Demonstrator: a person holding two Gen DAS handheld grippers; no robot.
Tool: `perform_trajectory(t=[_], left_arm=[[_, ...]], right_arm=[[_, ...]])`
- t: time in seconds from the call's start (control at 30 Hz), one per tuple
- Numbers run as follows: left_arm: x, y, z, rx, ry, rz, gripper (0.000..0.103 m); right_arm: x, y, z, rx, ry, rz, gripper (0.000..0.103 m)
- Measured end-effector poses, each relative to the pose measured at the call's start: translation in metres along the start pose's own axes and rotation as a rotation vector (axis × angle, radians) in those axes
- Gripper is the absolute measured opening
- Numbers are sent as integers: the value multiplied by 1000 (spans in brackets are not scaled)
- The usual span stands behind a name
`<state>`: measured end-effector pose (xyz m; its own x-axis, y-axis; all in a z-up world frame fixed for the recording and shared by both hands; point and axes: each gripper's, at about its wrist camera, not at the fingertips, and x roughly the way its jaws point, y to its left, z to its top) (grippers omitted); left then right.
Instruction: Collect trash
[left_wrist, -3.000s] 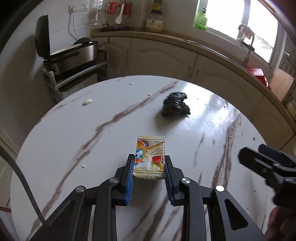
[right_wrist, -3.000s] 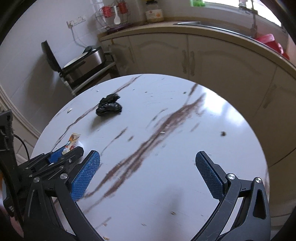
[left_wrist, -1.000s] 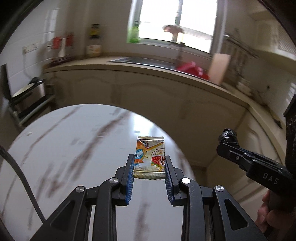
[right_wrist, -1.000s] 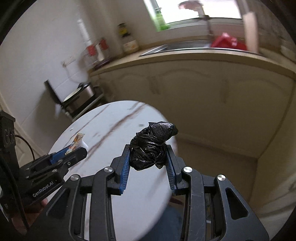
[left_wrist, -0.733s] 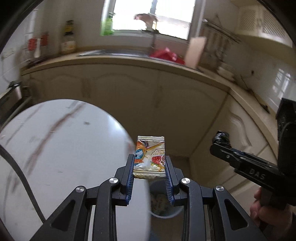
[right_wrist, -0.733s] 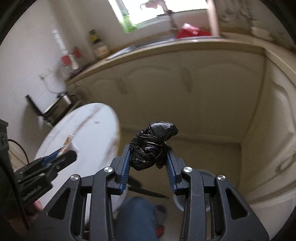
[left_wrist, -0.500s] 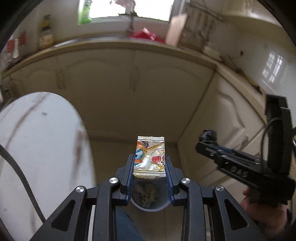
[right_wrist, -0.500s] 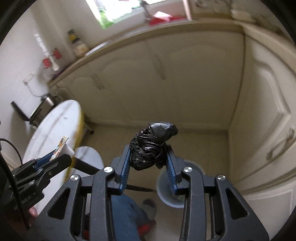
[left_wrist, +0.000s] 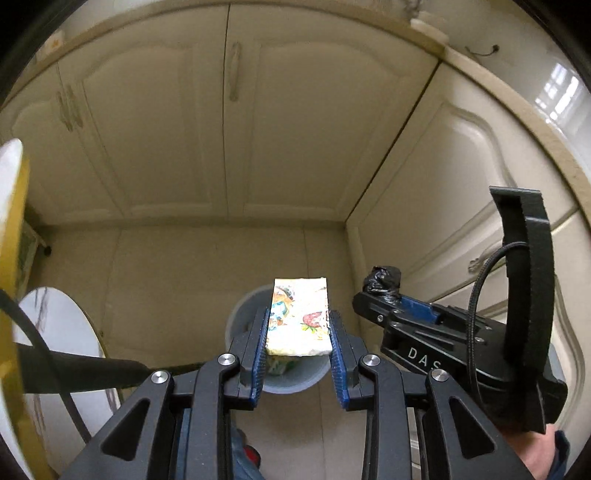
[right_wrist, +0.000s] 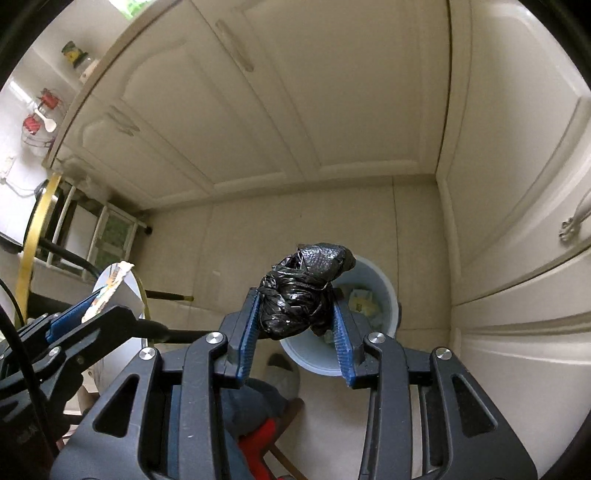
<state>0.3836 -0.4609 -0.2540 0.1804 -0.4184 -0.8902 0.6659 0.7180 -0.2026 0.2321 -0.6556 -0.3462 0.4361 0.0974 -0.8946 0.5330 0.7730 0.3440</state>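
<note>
A colourful snack wrapper (left_wrist: 299, 317) stands upright between the blue pads of my left gripper (left_wrist: 297, 326), which is shut on it. Right behind and below it a grey-blue waste bin (left_wrist: 236, 325) stands on the floor with paper scraps inside. My right gripper (right_wrist: 295, 314) is shut on a crumpled black plastic bag (right_wrist: 303, 291), and the same bin (right_wrist: 388, 291) lies just beyond it to the right. In the left wrist view the right gripper (left_wrist: 373, 295) holds the black bag (left_wrist: 382, 278) right of the bin. In the right wrist view the left gripper (right_wrist: 85, 310) holds the wrapper (right_wrist: 110, 284) at the left.
Cream cabinet doors (left_wrist: 229, 129) form a corner behind the bin. The round white table (left_wrist: 11, 258) with a yellow rim and its lower shelf (left_wrist: 62, 332) stand at the left. A person's leg and a shoe with red (right_wrist: 258, 432) show below the grippers.
Both grippers have swung off the table and dropped toward the floor, tilting downward. The bin now sits right under them. Wrapper and black bag are still held.
</note>
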Motion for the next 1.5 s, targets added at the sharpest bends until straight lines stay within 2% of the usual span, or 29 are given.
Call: perform_trajectory(t=[0.17, 0.33, 0.4, 0.5, 0.6, 0.77, 0.97, 1.07, 1.13, 1.27, 1.5], left_arm=[[13, 4, 9, -9, 40, 7, 30], [22, -5, 20, -19, 29, 26, 52], [20, -9, 19, -17, 20, 36, 59], [10, -16, 17, -17, 0, 53, 71], [-9, -19, 7, -1, -32, 54, 71], [-50, -33, -8, 63, -122, 82, 79], [-119, -40, -32, 121, -294, 144, 84], [-165, -30, -53, 110, -407, 192, 94], [-192, -21, -69, 98, -475, 230, 98], [-244, 1, -103, 45, -561, 304, 99], [-329, 41, -177, -78, -659, 428, 102]], right_arm=[[11, -6, 1, 12, 17, -2, 40], [13, -12, 0, 28, 14, -2, 50], [13, -14, -1, 42, 11, -1, 81], [10, -22, -3, 81, -5, 0, 102], [4, -29, -6, 125, -11, -12, 103], [-19, -29, -11, 151, -50, -26, 103], [-72, -8, -10, 149, -148, -11, 103], [-100, 12, -9, 118, -202, -2, 103], [-122, 34, -11, 79, -243, 12, 103], [-164, 90, -18, -21, -325, 51, 103], [-223, 206, -48, -223, -441, 135, 103]])
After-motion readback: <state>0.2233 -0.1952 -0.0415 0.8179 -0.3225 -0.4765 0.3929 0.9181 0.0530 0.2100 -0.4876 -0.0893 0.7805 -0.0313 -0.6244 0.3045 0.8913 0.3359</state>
